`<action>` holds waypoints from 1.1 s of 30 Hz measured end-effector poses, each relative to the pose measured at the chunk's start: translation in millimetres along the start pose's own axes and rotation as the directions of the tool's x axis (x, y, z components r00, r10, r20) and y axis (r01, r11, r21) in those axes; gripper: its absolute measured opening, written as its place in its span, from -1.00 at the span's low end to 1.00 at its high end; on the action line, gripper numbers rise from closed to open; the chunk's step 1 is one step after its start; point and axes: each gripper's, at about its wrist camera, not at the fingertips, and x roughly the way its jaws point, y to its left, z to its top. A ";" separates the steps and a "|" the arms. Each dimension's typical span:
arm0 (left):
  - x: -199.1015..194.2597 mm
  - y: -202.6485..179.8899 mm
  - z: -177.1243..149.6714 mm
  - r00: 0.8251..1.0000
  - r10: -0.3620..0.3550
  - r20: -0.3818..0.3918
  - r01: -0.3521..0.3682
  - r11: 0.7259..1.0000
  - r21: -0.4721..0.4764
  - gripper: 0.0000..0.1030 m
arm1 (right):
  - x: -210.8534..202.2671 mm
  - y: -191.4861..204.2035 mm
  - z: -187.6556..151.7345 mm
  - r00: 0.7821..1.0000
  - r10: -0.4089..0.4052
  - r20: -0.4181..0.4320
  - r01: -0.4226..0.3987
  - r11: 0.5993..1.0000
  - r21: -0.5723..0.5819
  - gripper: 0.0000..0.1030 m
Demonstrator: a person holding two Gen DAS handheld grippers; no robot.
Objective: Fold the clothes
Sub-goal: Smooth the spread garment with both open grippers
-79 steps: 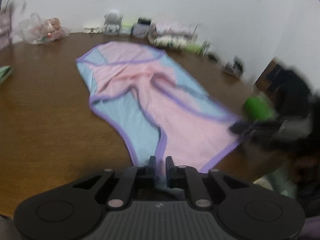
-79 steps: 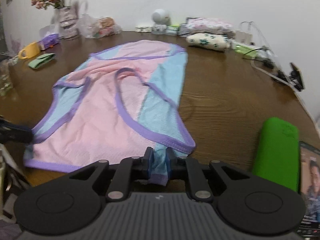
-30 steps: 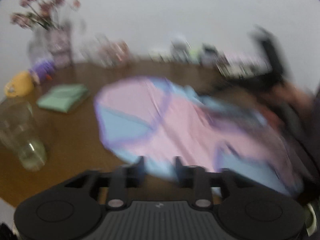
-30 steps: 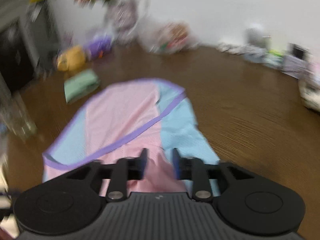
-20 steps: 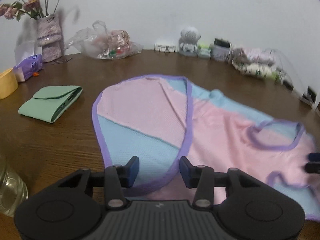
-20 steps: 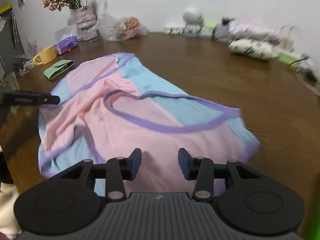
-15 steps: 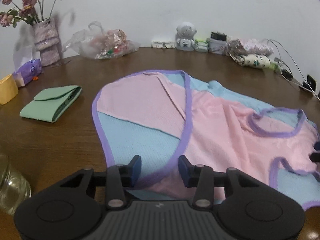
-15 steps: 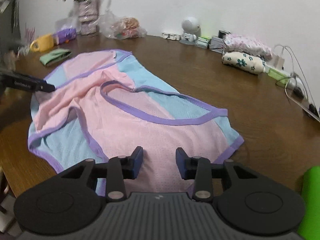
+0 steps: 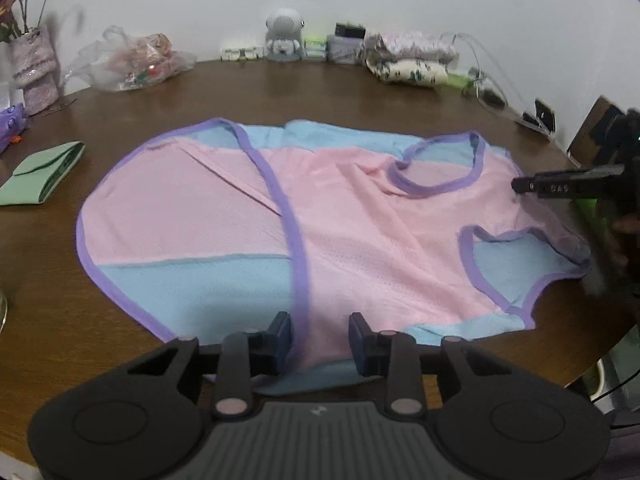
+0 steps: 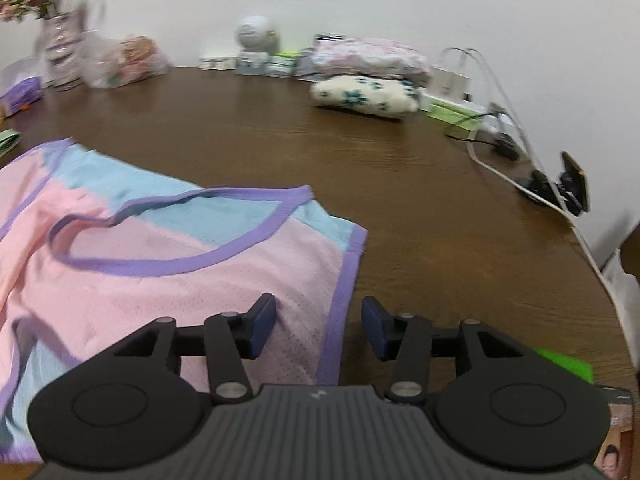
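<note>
Pink garment [image 9: 352,232] whole in left view, cables [image 10: 516,168] in right only

Vest [image 10: 168,280] cut off at left edge

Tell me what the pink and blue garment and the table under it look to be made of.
Garment: seemingly a thin synthetic mesh knit, matte, given the tiny holes in the pink panel near the right gripper's fingers; purple binding edges it. Table: dark brown wood or wood-look veneer, slightly glossy, with visible grain lines.

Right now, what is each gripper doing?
Left gripper: open, holding nothing, over the garment.
Right gripper: open, holding nothing, over the garment's edge.
</note>
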 end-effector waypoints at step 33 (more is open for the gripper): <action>21.7 -30.3 16.3 0.985 0.173 -0.008 -0.172 0.984 0.035 0.39 | 15.5 -20.4 -20.3 0.980 0.172 0.101 -0.182 0.978 0.106 0.73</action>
